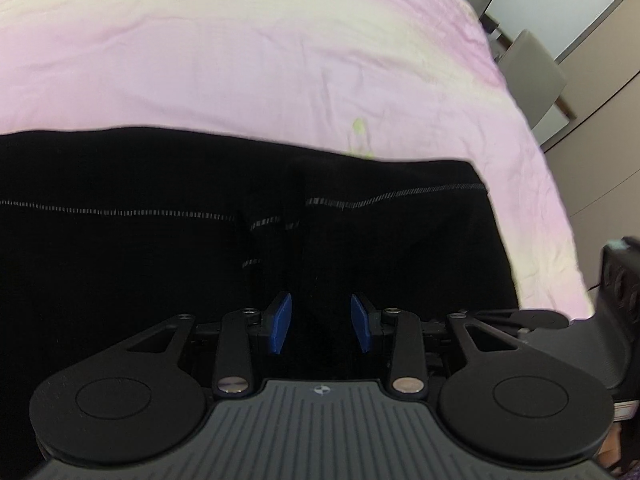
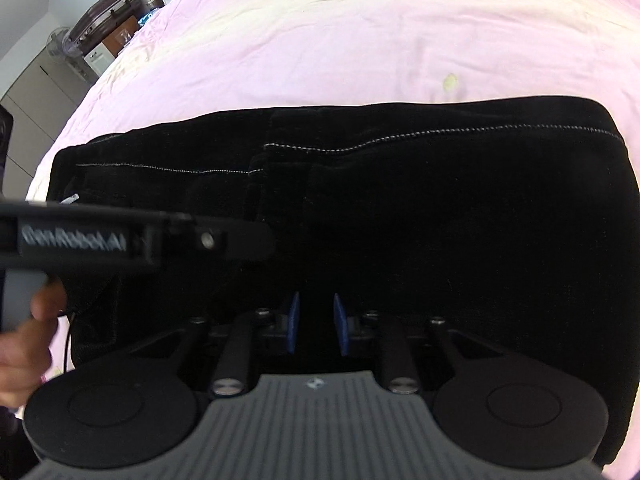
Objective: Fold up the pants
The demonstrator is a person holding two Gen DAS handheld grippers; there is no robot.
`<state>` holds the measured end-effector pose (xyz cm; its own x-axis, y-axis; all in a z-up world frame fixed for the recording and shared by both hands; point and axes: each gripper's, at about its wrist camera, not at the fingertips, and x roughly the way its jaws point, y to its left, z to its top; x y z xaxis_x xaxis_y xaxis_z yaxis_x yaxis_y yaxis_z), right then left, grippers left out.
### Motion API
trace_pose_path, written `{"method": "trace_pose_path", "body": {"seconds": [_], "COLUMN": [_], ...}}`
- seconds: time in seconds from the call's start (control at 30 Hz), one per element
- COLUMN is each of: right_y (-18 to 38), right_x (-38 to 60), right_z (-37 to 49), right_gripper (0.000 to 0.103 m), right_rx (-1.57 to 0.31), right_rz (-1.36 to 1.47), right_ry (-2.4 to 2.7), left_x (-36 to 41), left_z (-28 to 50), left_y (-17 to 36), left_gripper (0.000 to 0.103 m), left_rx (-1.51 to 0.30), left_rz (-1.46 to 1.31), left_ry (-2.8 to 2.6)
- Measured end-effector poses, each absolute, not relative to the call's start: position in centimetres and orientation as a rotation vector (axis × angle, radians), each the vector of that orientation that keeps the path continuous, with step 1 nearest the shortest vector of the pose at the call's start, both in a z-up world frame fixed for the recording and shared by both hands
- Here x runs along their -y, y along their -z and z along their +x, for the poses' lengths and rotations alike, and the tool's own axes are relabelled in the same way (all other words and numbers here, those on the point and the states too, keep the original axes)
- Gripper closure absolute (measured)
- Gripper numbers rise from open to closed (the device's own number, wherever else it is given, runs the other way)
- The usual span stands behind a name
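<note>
Black fabric pants with pale contrast stitching (image 1: pixel 160 248) lie spread across a bed covered by a wrinkled pale pink sheet (image 1: pixel 240 60), filling the lower half of both wrist views; in the right wrist view the same pants (image 2: pixel 440 220) run from a bunched end at the left to a squared edge at the right, a stitched seam crossing their upper part, with the pink sheet (image 2: pixel 360 32) beyond.

The left gripper (image 1: pixel 320 322) points down onto the dark cloth, its blue-padded fingers (image 1: pixel 280 322) standing moderately apart; a raised fold of the black fabric sits in the gap, but whether the pads press on it cannot be told against the dark cloth; seen from the right wrist camera, the left gripper (image 2: pixel 224 240) reaches in from the left edge over the pants, a person's hand (image 2: pixel 28 344) around its grip.

The right gripper (image 2: pixel 316 324) hangs low over the middle of the pants, its blue fingers (image 2: pixel 294 322) narrowly apart with black cloth between them; contact is likewise unclear.

A small yellowish mark on the sheet (image 1: pixel 360 136) sits just beyond the far edge of the pants; grey upholstered chairs (image 1: pixel 532 68) stand past the bed's right side, and a brown suitcase (image 2: pixel 108 8) and a small fan (image 2: pixel 60 46) past its left.
</note>
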<state>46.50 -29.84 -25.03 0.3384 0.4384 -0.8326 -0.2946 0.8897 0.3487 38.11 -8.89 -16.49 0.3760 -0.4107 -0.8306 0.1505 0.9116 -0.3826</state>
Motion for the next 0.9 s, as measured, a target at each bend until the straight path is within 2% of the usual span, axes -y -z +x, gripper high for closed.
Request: {"method": "trace_pose_path", "body": {"seconds": [0.07, 0.23, 0.37, 0.47, 0.63, 0.8, 0.9], "right_y": [25.0, 23.6, 21.0, 19.5, 19.4, 20.9, 23.1], "right_x": [29.6, 30.1, 32.8, 35.8, 39.4, 40.8, 41.5], "right_z": [46.2, 45.2, 43.6, 42.7, 42.3, 41.7, 41.2], "right_gripper": [0.087, 0.086, 0.065, 0.064, 0.065, 0.080, 0.081], "right_rx": [-1.119, -1.095, -1.027, -0.998, -1.020, -1.062, -1.093], "right_rz": [0.133, 0.107, 0.030, 0.006, 0.011, 0.033, 0.008], "right_ry": [-0.480, -0.482, -0.415, -0.340, -0.219, -0.218, -0.216], "left_x": [9.4, 9.6, 9.3, 8.6, 8.8, 8.9, 9.1], "left_z": [37.9, 37.0, 35.7, 35.2, 35.6, 36.0, 36.1], "left_y": [17.0, 15.4, 12.2, 11.4, 15.1, 17.3, 17.9], "left_gripper": [0.063, 0.086, 0.089, 0.089, 0.090, 0.089, 0.087], "left_rx": [-1.139, -1.079, -1.010, -1.005, -1.116, -1.131, -1.136], "left_rz": [-0.251, -0.233, -0.199, -0.182, -0.145, -0.149, -0.121], "left_ry": [0.360, 0.370, 0.409, 0.405, 0.342, 0.319, 0.321]}}
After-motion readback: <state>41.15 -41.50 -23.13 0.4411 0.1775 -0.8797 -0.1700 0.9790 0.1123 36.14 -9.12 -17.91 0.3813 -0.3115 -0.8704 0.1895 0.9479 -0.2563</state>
